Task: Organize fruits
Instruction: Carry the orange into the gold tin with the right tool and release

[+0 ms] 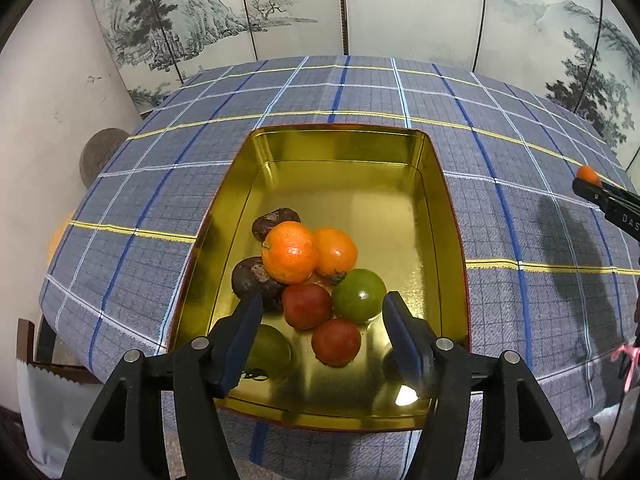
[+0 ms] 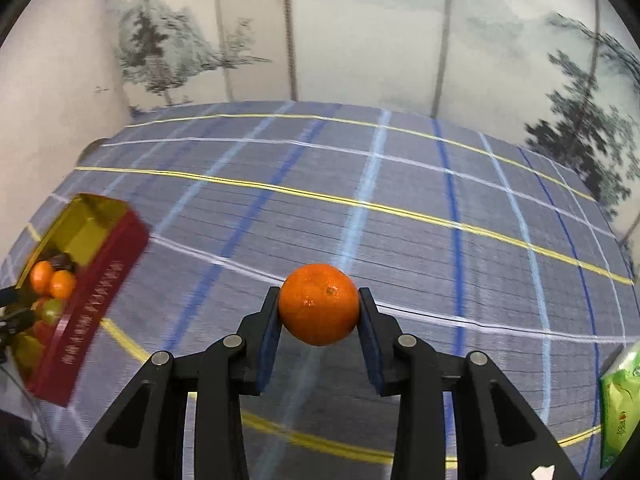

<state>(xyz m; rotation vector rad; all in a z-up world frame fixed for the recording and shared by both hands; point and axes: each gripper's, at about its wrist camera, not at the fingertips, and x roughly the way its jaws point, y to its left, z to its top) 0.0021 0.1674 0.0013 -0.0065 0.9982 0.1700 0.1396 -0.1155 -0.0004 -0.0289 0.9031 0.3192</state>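
A gold-lined tin box (image 1: 440, 200) with red outer walls sits on the checked tablecloth. It holds two oranges (image 1: 290, 258), red fruits (image 1: 306, 306), green fruits (image 1: 360, 296) and dark brown fruits (image 1: 250, 278). My left gripper (image 1: 322, 312) is open and empty, low over the box's near end. My right gripper (image 2: 319, 306) is shut on an orange (image 2: 319, 304) and holds it above the cloth, right of the box (image 2: 92, 280). It shows at the right edge of the left wrist view (image 1: 588, 178).
The blue checked cloth (image 2: 400, 220) covers the table. A green packet (image 2: 618, 404) lies at the right edge. A painted folding screen (image 1: 360, 8) stands behind the table. A white wall is at the left.
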